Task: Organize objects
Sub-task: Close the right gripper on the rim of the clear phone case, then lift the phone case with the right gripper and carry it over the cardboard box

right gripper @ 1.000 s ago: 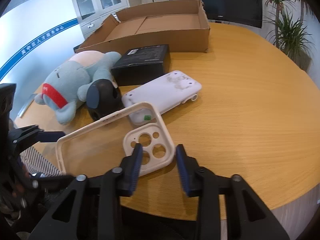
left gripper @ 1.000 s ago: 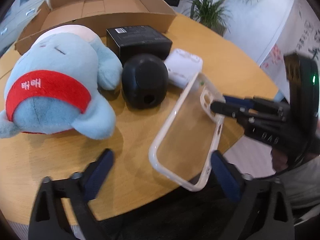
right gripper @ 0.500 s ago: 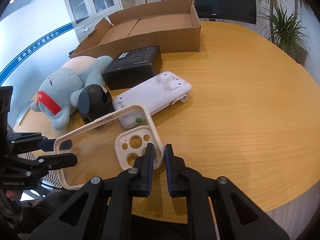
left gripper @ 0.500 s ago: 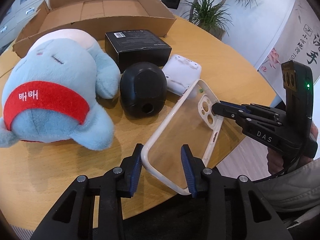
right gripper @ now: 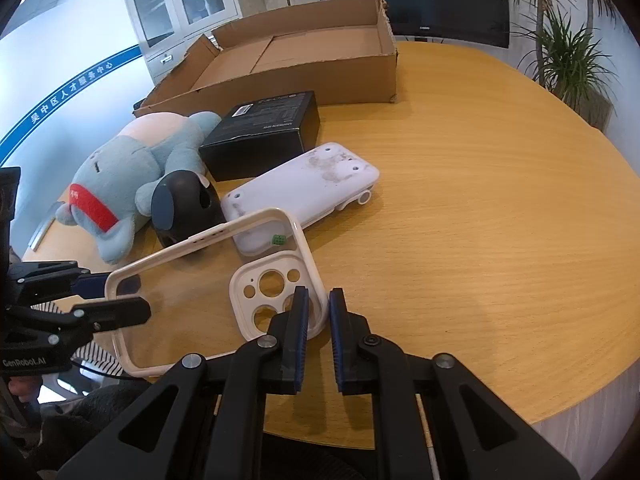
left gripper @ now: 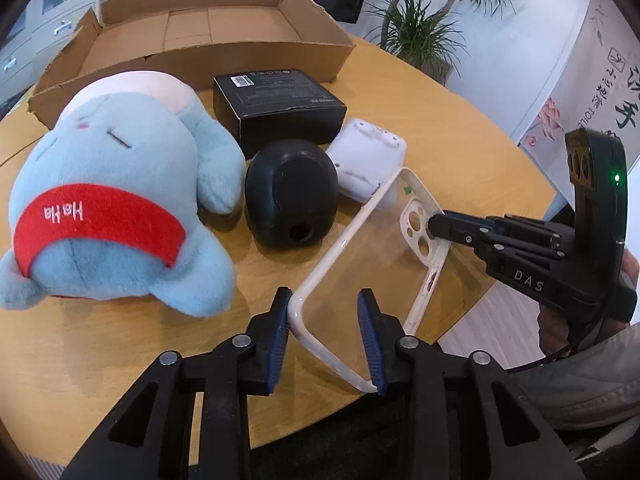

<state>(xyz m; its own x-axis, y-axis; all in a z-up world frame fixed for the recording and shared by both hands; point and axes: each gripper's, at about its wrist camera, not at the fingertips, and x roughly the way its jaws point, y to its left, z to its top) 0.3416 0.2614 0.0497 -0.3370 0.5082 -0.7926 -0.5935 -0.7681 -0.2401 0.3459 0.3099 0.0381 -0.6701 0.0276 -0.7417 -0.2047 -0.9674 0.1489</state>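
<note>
Two grippers, left gripper (left gripper: pixel 324 340) and right gripper (right gripper: pixel 318 328), pinch the clear cream-rimmed phone case (left gripper: pixel 372 264); lift level toward the twelve-o'clock brown cardboard box (right gripper: pixel 320 56).

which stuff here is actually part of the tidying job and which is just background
Job:
- clear phone case with cream rim, held at both ends by left gripper and right gripper
- open cardboard box
- blue plush toy
- black carton
- black rounded gadget
- white plastic device

Background:
- potted plants
- glass-door cabinet
</note>
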